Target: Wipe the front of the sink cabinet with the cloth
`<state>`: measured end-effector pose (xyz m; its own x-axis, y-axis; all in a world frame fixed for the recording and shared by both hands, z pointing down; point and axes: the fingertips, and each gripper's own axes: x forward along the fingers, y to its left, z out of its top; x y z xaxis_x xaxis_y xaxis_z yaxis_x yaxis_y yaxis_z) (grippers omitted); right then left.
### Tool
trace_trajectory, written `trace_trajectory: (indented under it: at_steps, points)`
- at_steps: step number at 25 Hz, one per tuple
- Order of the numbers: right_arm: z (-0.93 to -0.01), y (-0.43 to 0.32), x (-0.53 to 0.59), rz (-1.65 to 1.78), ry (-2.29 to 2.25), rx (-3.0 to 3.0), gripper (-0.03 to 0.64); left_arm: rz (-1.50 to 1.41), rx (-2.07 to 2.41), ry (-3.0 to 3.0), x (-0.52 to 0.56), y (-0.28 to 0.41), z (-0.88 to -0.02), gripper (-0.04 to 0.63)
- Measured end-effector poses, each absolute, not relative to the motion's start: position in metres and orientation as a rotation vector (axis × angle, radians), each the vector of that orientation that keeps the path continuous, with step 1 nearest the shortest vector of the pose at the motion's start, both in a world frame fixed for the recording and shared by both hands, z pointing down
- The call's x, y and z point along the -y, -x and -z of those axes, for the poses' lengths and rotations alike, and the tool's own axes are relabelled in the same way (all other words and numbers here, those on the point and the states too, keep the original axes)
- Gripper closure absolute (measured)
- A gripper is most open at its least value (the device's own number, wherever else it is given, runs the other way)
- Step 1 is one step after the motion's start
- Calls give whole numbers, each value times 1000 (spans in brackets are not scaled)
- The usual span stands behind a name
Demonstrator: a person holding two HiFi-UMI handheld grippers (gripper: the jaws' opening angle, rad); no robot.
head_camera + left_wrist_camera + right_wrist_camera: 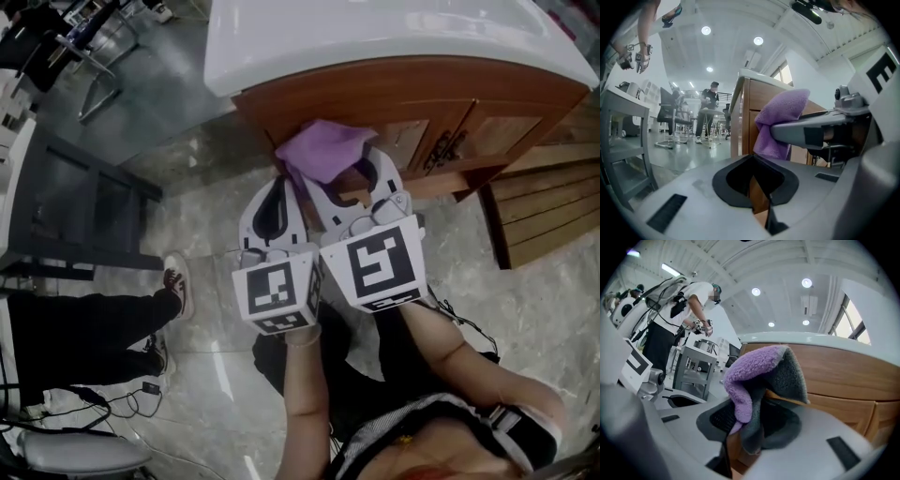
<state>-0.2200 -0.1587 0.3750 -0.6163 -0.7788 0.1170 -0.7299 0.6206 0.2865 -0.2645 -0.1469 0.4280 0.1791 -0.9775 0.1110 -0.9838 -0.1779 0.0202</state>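
A purple cloth [323,150] is pressed against the upper left front of the wooden sink cabinet [487,117], under the white sink top [375,37]. My right gripper [342,171] is shut on the cloth [759,376], which bunches purple and grey over its jaws [740,441] close to the cabinet front [843,376]. My left gripper [279,187] is just left of it, shut with nothing held, its jaws [759,206] facing the cabinet's left corner [743,117]. In the left gripper view the cloth [780,119] hangs off the right gripper's finger [820,131].
A dark metal table [84,206] stands left of the cabinet, and another person's shoe [175,281] rests on the marble floor near me. Wooden slats [544,216] lie right of the cabinet. Cables [112,403] trail on the floor. People [710,101] work farther off.
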Motion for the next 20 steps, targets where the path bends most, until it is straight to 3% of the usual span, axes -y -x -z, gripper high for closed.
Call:
trace_trajectory:
  at_steps: [20]
  points:
    - [-370,226,167,392,-1265,2677,436,-102,1946,-2358,151,257,-424,595]
